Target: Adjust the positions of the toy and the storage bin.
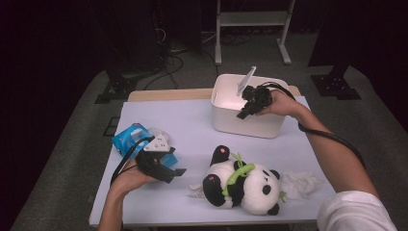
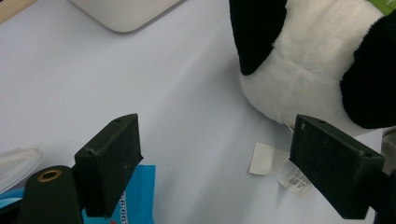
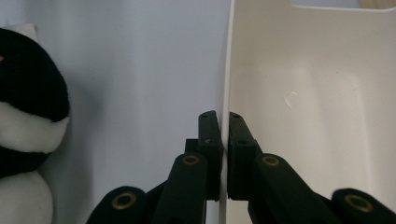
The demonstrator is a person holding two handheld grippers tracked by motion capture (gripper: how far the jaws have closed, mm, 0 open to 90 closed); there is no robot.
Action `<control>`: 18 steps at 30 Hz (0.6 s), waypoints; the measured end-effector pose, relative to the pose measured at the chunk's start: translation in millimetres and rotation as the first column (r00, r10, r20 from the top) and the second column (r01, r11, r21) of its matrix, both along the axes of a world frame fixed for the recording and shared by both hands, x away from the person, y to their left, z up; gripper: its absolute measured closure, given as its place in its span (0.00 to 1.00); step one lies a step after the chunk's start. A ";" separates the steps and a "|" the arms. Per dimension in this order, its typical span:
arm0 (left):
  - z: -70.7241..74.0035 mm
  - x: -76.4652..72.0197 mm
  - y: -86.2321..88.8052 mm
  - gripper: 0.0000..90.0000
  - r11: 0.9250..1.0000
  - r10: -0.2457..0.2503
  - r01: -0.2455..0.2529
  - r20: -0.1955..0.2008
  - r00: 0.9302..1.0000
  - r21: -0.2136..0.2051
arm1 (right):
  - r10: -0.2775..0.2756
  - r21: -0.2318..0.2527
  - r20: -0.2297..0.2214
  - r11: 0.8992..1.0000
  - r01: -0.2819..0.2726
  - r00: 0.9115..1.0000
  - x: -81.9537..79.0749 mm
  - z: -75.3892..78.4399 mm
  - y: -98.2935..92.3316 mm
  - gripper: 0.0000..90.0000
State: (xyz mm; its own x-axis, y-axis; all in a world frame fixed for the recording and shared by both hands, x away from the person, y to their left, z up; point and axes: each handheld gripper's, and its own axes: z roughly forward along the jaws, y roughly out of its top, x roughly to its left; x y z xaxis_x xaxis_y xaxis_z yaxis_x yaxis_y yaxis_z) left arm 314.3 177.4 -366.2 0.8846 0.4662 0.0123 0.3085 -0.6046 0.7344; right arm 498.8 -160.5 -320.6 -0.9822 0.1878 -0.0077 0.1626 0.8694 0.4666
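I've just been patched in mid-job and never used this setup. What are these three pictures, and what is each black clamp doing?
A person holds a two-jaw gripper in each hand. The high view looks down on the table; the other two cameras ride on the grippers. The right gripper is shut on the near wall of the white bin. The left gripper is open, holding nothing, aimed toward the plush panda. A blue wipes pack and a crumpled white tissue also lie there.

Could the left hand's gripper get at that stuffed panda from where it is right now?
Probably yes. The left gripper is open and aimed at the stuffed panda, with bare table cover between them. Its paper tags lie just ahead of the jaws.
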 end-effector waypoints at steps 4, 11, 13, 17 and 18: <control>-0.8 0.6 -0.6 0.17 1.000 -0.011 0.011 0.000 1.000 0.003 | 0.033 0.003 0.004 0.999 -0.033 0.999 -13.1 -0.3 8.7 0.96; 0.2 -0.8 -0.5 0.17 1.000 -0.017 0.017 0.004 1.000 -0.008 | 0.071 0.003 0.005 0.998 -0.071 0.997 -32.8 -0.3 24.1 0.95; -0.7 -0.8 -0.9 0.17 1.000 -0.019 0.019 0.000 1.000 -0.006 | 0.070 0.008 0.001 0.997 -0.070 0.998 -35.8 -0.3 26.1 0.95; -2.5 -0.3 -0.9 0.17 1.000 -0.027 0.027 -0.003 1.000 -0.005 | 0.087 0.022 0.002 0.996 -0.087 0.996 -42.8 -1.4 30.0 0.95; -2.9 -0.4 -1.1 0.17 1.000 -0.024 0.024 -0.004 1.000 -0.010 | 0.091 0.026 0.001 0.995 -0.091 0.996 -44.9 -1.6 31.1 0.95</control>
State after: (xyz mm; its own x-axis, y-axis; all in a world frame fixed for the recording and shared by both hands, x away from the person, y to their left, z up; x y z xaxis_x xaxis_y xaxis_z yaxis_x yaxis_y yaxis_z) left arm 313.9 176.3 -369.1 0.8957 0.4447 0.0039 0.2969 -0.6044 0.7393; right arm 454.0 -129.5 -322.1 -0.9952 0.0974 -0.0038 0.0831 0.8684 0.4889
